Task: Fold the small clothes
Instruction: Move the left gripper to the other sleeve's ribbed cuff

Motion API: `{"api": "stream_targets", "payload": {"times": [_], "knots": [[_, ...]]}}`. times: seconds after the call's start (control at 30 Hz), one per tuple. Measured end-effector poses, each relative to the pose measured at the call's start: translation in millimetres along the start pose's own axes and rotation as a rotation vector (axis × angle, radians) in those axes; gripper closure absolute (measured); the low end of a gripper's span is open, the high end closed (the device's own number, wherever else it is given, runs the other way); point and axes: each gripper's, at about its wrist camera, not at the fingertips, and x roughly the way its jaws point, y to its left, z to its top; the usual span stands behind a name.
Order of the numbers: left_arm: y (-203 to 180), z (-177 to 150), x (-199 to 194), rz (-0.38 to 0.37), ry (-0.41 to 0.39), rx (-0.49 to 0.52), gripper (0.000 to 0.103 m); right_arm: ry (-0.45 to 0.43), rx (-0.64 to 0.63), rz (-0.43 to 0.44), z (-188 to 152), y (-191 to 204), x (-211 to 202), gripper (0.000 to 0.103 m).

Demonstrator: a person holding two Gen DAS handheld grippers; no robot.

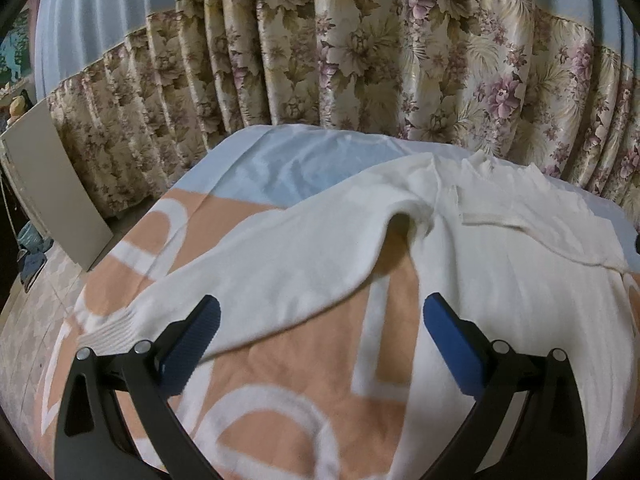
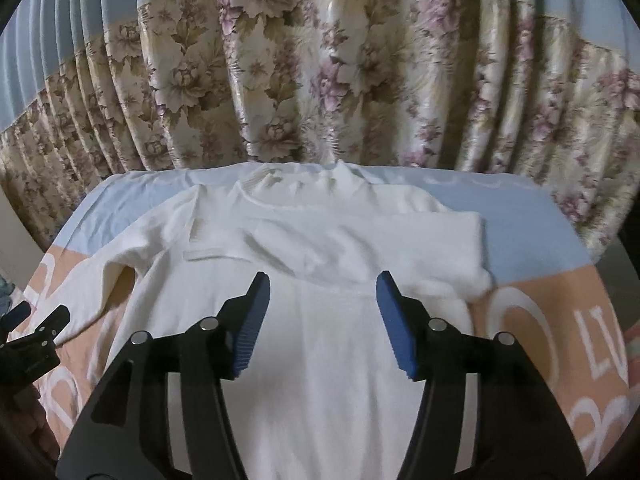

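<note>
A white knit sweater (image 1: 360, 248) lies flat on an orange and light blue blanket (image 1: 288, 368), its collar toward the curtain. One long sleeve runs to the lower left and ends in a ribbed cuff (image 1: 108, 334). My left gripper (image 1: 320, 314) hovers open over that sleeve near the cuff, gripping nothing. In the right wrist view the sweater (image 2: 320, 360) fills the middle, and its other sleeve (image 2: 432, 240) lies folded across the chest. My right gripper (image 2: 322, 290) stands open above the body of the sweater, with nothing between its pads. The left gripper (image 2: 36, 340) shows at the left edge.
A floral curtain (image 1: 360, 60) hangs close behind the far edge of the blanket. A white panel (image 1: 52, 188) leans at the left beside patterned floor (image 1: 36, 312). Bare blanket (image 2: 560, 340) with white lettering lies to the right of the sweater.
</note>
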Motion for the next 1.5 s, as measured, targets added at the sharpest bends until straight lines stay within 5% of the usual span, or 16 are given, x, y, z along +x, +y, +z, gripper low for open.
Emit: {"api": "stream_targets", "payload": {"times": [0.37,0.73,1.27,1.5], "knots": [[50,-51,-25,0.043,0.028,-0.047,0.001,-0.001,-0.008,0.002,-38,15,-53,0.044],[124,-98,-29,0.181,0.06,-0.128,0.002,0.027,-0.048,0.07,-74,55,-72,0.041],[196,-87,6,0.017,0.113,-0.269,0.002,0.059,-0.097,0.142,-107,97,-82,0.038],[198,-88,9,0.066,0.108,-0.276,0.002,0.068,-0.088,0.143,-111,99,-82,0.037]]}}
